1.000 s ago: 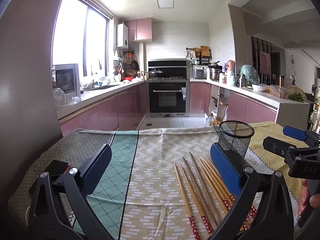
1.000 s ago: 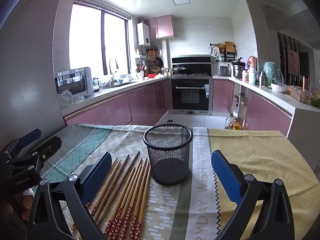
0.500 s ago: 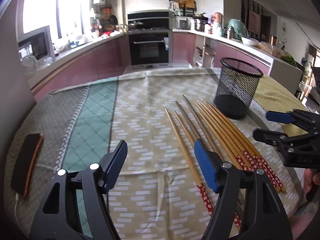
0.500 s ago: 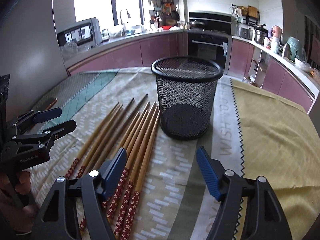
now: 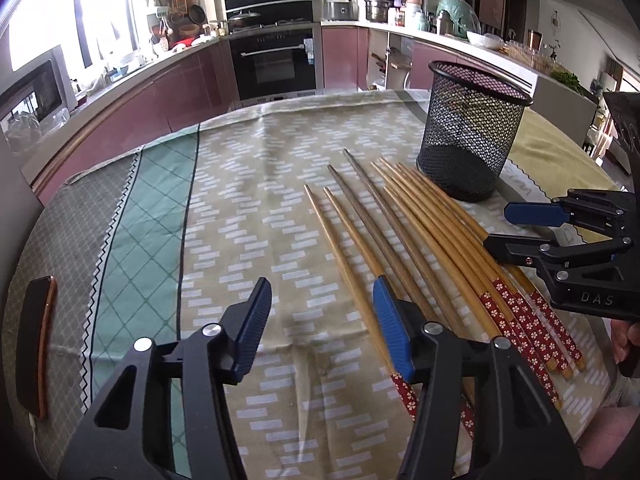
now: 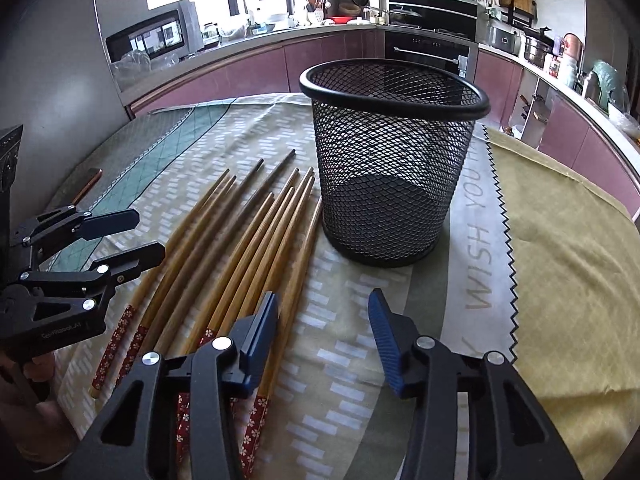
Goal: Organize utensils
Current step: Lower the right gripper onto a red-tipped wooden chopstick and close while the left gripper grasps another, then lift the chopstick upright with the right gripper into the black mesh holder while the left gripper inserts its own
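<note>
Currently both tools, left point(image 5: 320, 322) and right point(image 6: 323, 334), hang wide open holding nothing over the chopsticks point(image 6: 256, 248), fanned on the counter point(image 5: 248, 216) beside the upright mesh cup point(image 6: 390, 168).

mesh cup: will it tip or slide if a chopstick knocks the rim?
The mesh cup is see-through wire and empty, so probably light. It stands on loose cloth with nothing bracing it, so a rim knock may tip or scoot it. Its base looks narrower than its rim, which likely worsens tipping.
</note>
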A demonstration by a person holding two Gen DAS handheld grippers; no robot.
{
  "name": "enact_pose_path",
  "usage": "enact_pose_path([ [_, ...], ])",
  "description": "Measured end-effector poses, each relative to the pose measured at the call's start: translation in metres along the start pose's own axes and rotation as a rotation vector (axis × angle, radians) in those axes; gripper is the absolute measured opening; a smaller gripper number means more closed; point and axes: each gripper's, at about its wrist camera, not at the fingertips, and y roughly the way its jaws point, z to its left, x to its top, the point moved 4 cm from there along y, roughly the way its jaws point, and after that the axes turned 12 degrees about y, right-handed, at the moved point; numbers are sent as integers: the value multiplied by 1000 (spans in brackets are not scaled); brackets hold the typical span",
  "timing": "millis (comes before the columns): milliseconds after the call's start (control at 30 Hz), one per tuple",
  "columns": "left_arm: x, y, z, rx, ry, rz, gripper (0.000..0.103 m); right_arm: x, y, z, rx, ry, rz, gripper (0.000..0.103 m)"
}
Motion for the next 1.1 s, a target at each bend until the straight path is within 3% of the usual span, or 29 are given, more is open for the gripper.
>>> enact_pose_path([
  [167, 5, 14, 0, -30, -9, 30, 47, 6, 7, 4, -8, -12, 2, 39],
  [233, 9, 17, 0, -38, -8, 34, 40, 8, 9, 4, -1, -9, 4, 35],
  [500, 14, 22, 4, -72, -73, 33, 13, 13, 11, 0, 63, 49, 21, 7],
  [767, 13, 10, 11, -92, -126, 3, 8, 12, -6, -5, 144, 78, -6, 6],
  [1100, 39, -42, 18, -215, -125, -132, 8, 27, -50, -12, 288, 123, -110, 6],
])
